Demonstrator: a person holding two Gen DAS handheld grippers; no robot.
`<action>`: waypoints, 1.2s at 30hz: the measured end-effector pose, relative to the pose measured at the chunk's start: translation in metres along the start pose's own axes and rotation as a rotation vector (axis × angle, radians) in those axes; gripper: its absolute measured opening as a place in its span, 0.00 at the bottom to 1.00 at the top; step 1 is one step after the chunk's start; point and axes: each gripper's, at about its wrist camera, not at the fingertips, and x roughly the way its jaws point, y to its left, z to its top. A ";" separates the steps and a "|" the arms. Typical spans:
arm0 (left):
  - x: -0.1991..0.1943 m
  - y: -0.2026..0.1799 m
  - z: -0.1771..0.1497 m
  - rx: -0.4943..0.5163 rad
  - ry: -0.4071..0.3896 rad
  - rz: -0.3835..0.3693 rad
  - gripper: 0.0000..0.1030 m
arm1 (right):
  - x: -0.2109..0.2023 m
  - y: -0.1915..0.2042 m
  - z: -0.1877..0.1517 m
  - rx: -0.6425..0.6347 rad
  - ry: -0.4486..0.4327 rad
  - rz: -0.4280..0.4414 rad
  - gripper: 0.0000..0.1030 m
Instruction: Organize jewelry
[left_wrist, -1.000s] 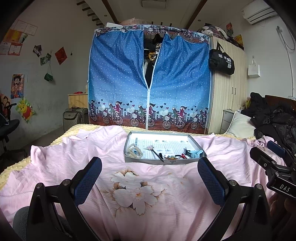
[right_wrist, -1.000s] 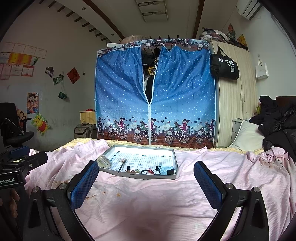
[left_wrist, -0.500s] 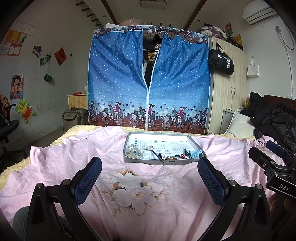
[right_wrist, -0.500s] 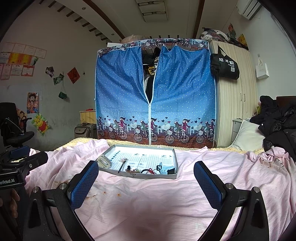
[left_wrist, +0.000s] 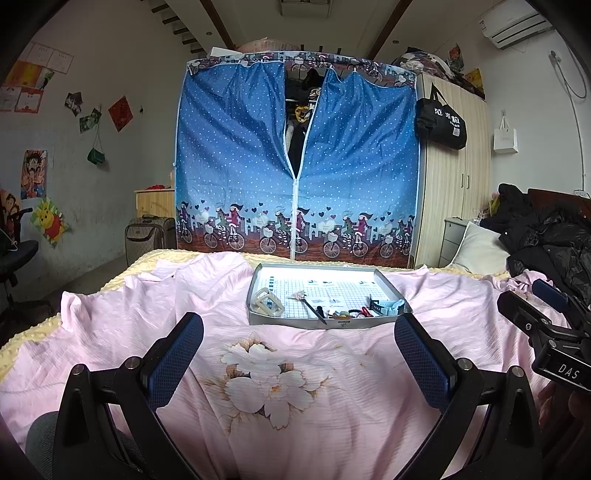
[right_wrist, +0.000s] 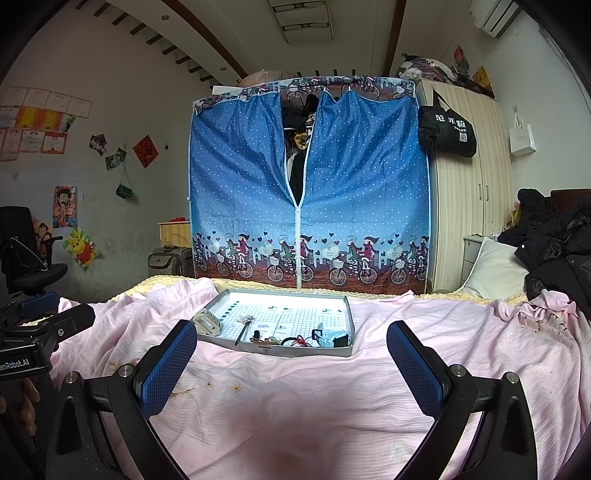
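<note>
A shallow grey tray (left_wrist: 291, 322) with a gridded white floor lies on the pink bedspread, also visible as the tray (right_wrist: 295, 350) in the right wrist view. Inside are a cream hair clip (left_wrist: 267, 302), a dark hair stick (left_wrist: 312, 308), a pale blue clip (left_wrist: 388, 306) and small red and dark pieces near the front wall. My left gripper (left_wrist: 299, 360) hovers open over the bedspread, well short of the tray. My right gripper (right_wrist: 291, 363) is open too, nothing between its blue pads, also short of the tray.
A blue zip wardrobe (left_wrist: 295, 166) stands behind the bed, a wooden wardrobe (left_wrist: 454, 177) to its right. Black clothing (left_wrist: 546, 236) and a pillow (left_wrist: 476, 254) lie at the right. The other gripper (left_wrist: 543, 332) shows at the right edge, and an office chair (right_wrist: 26, 258) stands left.
</note>
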 end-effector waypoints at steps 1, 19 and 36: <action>0.000 0.000 0.000 0.000 0.000 0.000 0.99 | 0.000 0.000 0.000 0.000 0.000 0.000 1.00; 0.001 0.003 -0.001 0.002 0.008 0.005 0.99 | 0.000 0.001 0.000 0.001 0.002 0.000 1.00; 0.007 0.011 -0.004 0.007 0.025 0.023 0.99 | 0.000 0.001 0.000 0.003 0.002 0.000 1.00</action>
